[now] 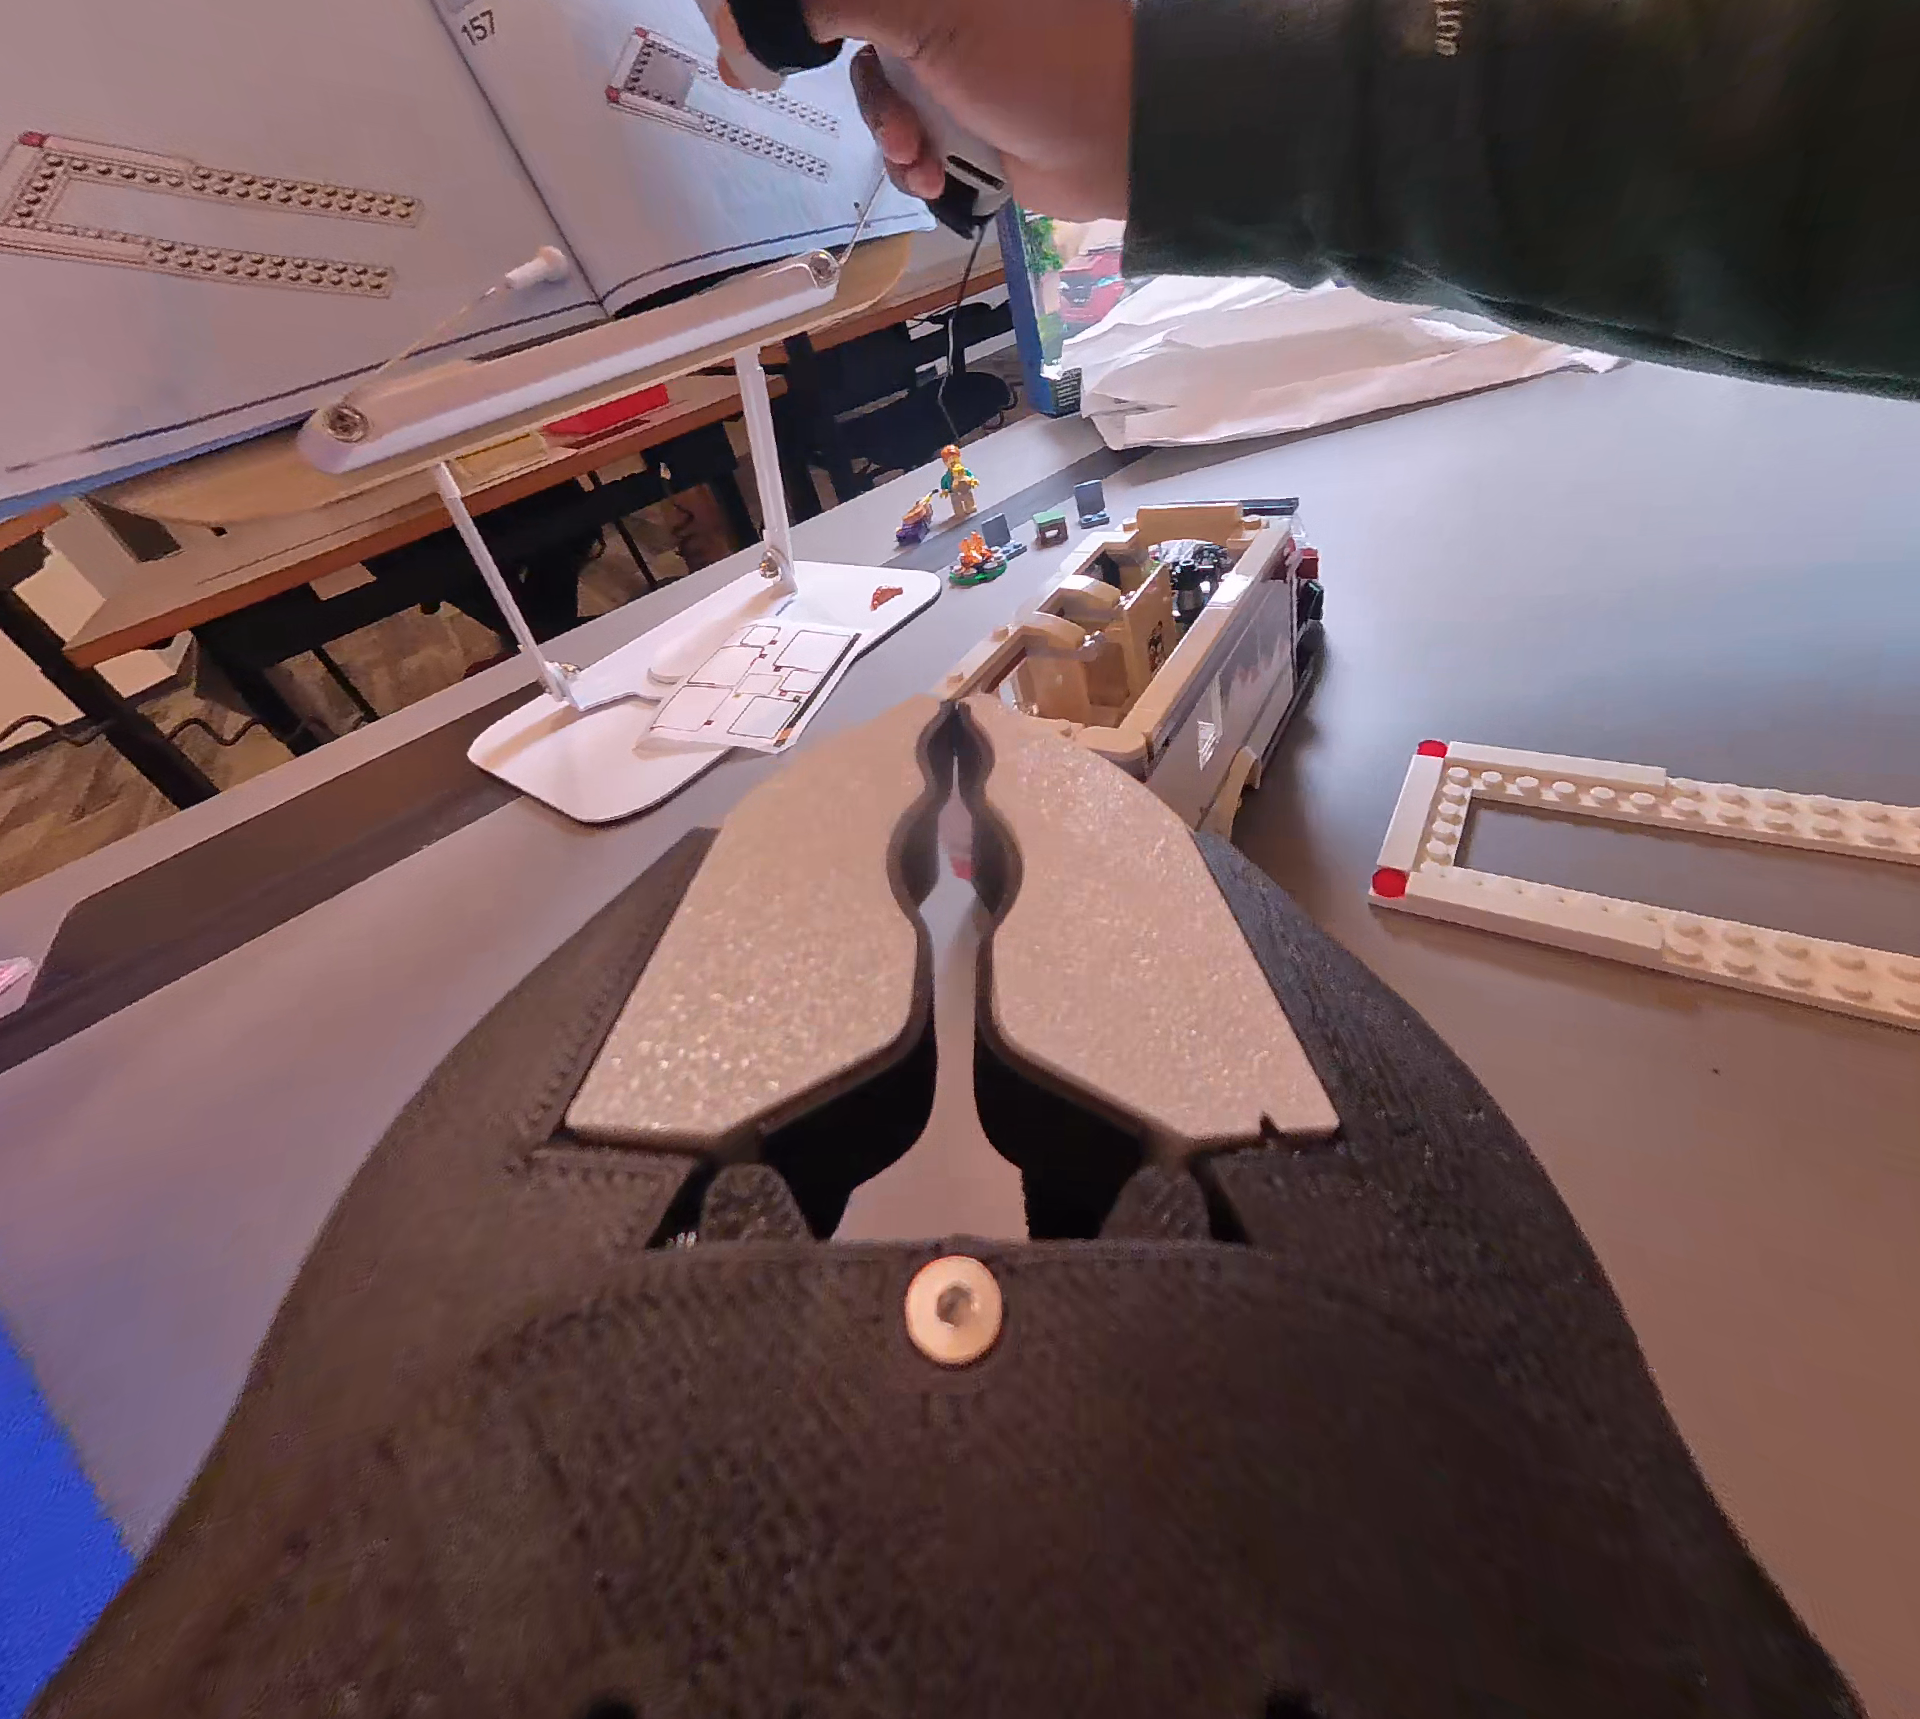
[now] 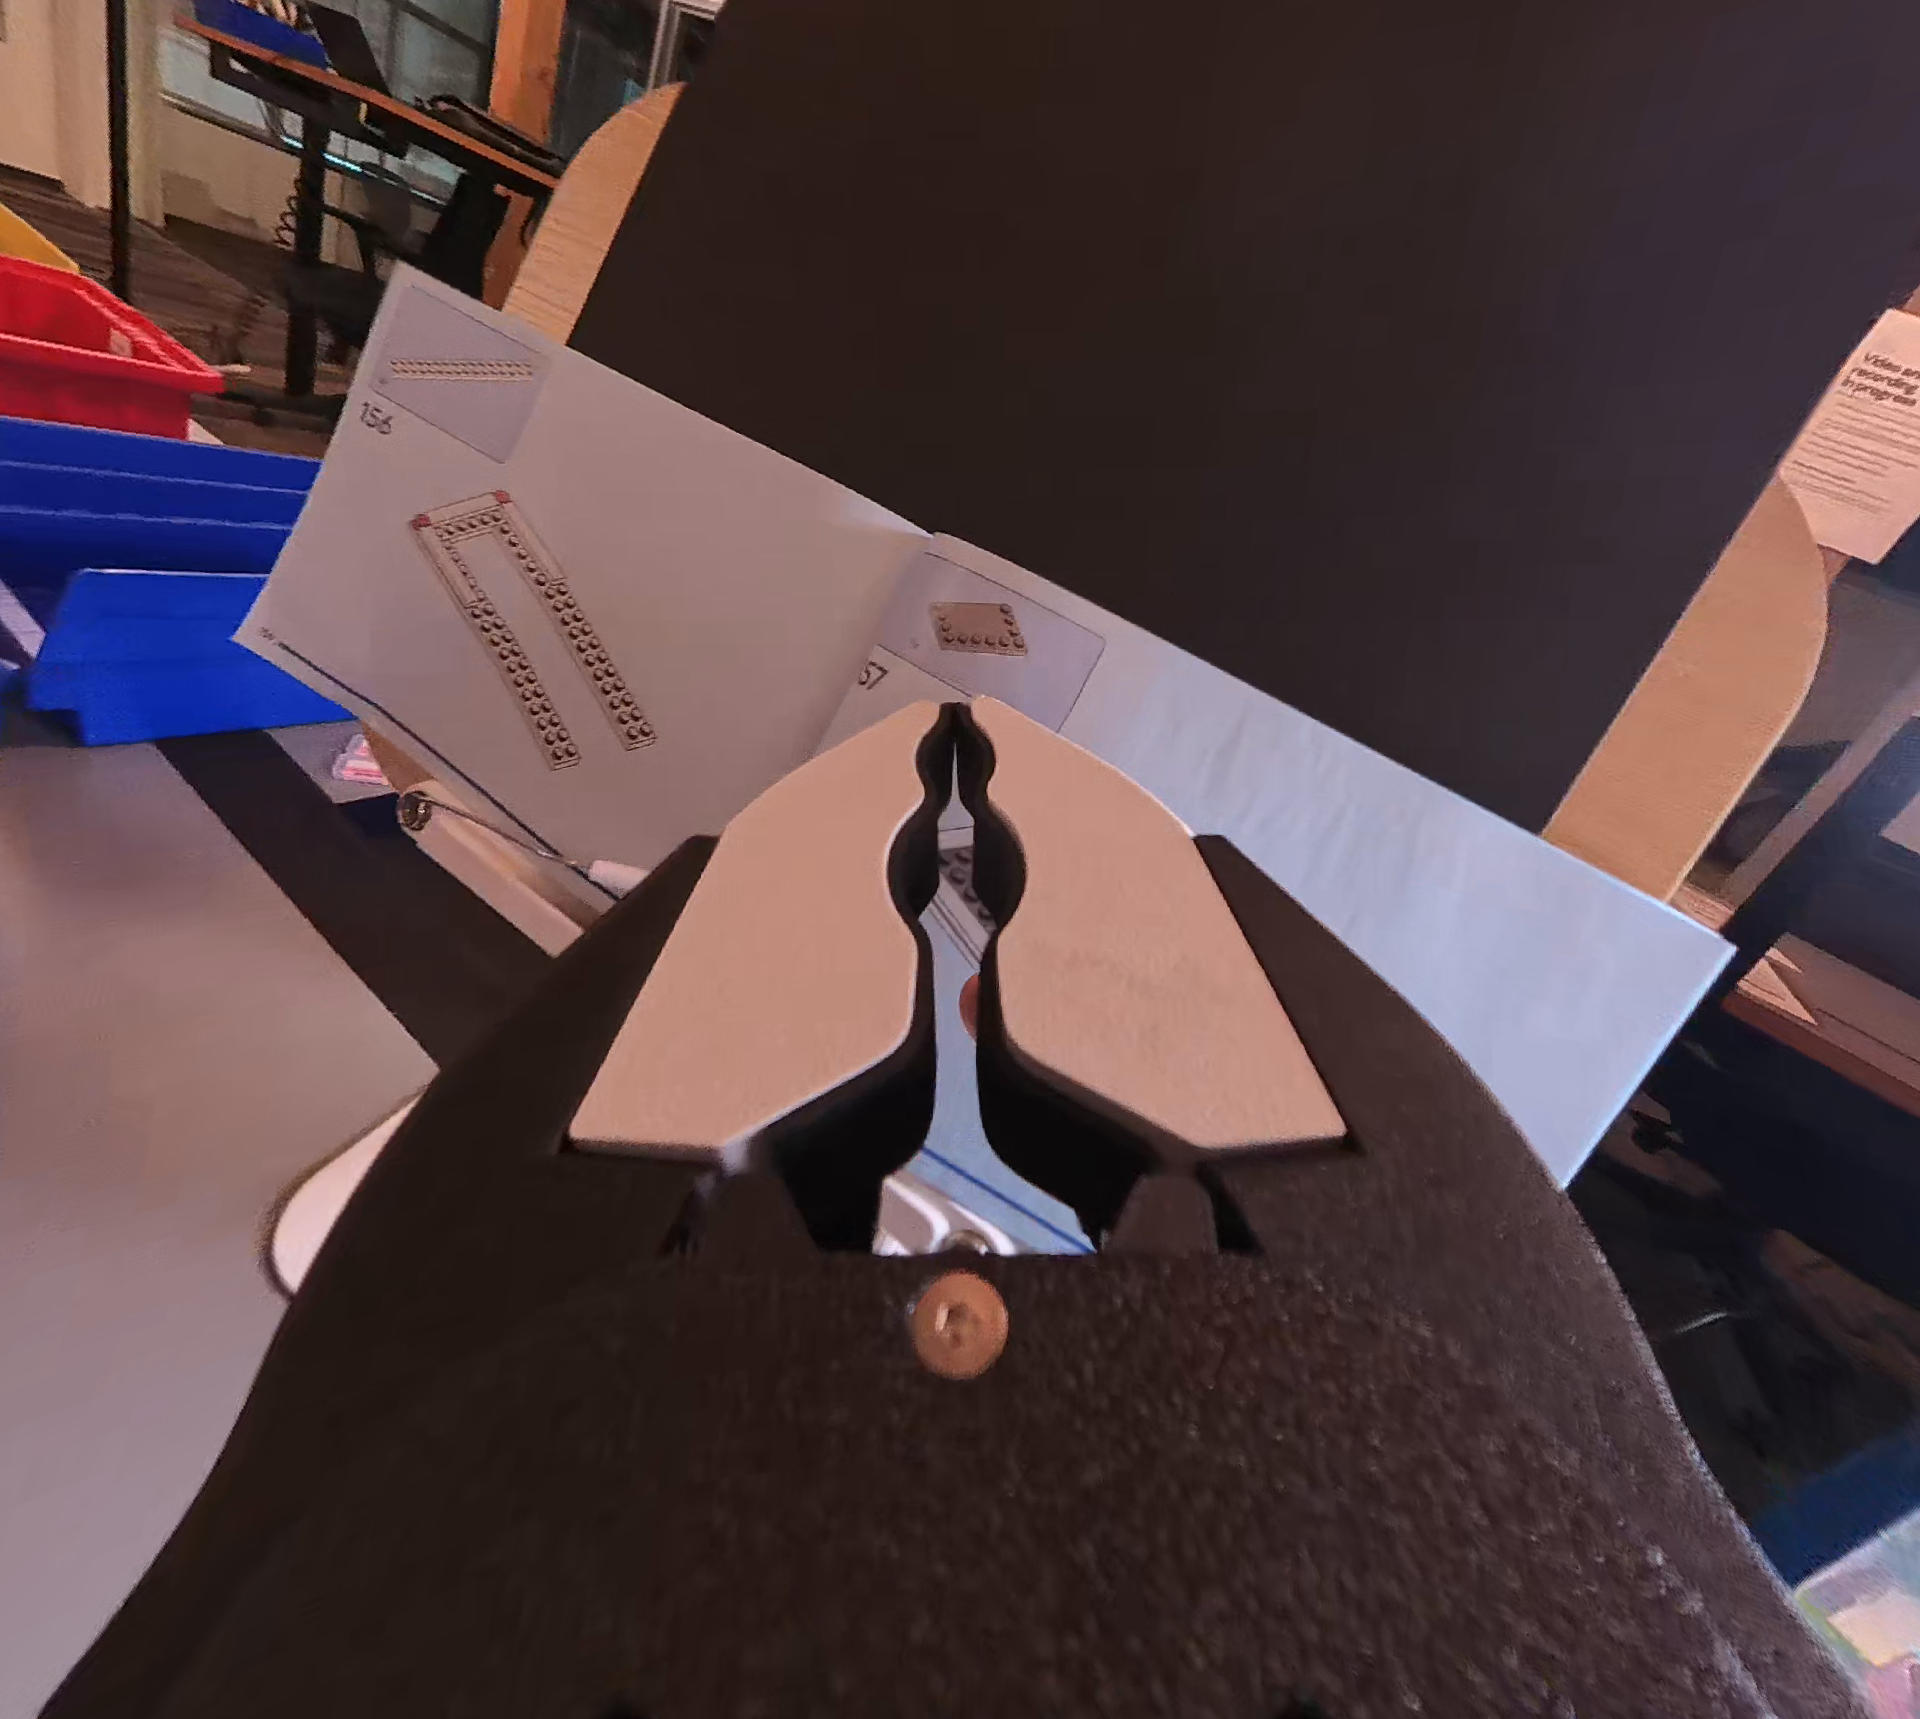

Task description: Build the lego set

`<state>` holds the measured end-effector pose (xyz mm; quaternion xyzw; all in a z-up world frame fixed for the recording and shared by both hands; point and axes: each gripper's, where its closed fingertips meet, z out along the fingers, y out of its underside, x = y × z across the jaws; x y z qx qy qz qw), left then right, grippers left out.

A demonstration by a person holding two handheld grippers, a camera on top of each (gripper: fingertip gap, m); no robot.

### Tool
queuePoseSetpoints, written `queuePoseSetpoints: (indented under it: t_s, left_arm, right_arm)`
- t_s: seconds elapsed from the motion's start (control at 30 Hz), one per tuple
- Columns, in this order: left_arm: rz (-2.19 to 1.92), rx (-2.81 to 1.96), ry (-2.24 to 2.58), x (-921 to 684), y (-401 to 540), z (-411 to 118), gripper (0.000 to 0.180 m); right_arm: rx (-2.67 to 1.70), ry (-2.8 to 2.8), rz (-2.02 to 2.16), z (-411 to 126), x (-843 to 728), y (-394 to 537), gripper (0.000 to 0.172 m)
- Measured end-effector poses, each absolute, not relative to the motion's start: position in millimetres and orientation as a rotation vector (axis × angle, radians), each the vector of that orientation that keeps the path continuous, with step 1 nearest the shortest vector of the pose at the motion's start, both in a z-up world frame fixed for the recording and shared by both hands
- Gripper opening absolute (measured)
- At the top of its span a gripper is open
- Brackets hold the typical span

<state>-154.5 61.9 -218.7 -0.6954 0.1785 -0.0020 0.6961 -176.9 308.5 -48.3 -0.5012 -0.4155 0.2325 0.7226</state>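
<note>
Your left gripper has its jaws closed tip to tip, the grainy grey pads meeting on nothing above the smooth grey tabletop. Just beyond sits a tan brick-built camper van, roof off; to the right lies a white studded frame with red corners. Your right gripper is likewise closed and bare, pointing at the open instruction booklet on its white stand.

The open instruction booklet carries printed page numbers, and a paper notice bears printed writing.
</note>
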Motion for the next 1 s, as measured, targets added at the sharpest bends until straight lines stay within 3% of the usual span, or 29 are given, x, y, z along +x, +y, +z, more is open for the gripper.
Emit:
queuePoseSetpoints:
  t_s: [1.0]
  left_arm:
    - [-0.076, -1.585, 0.416, -147, 64, -226, 0.000]
  right_arm:
    - [-1.103, -0.942, 0.513, -45, -155, 328, 0.000]
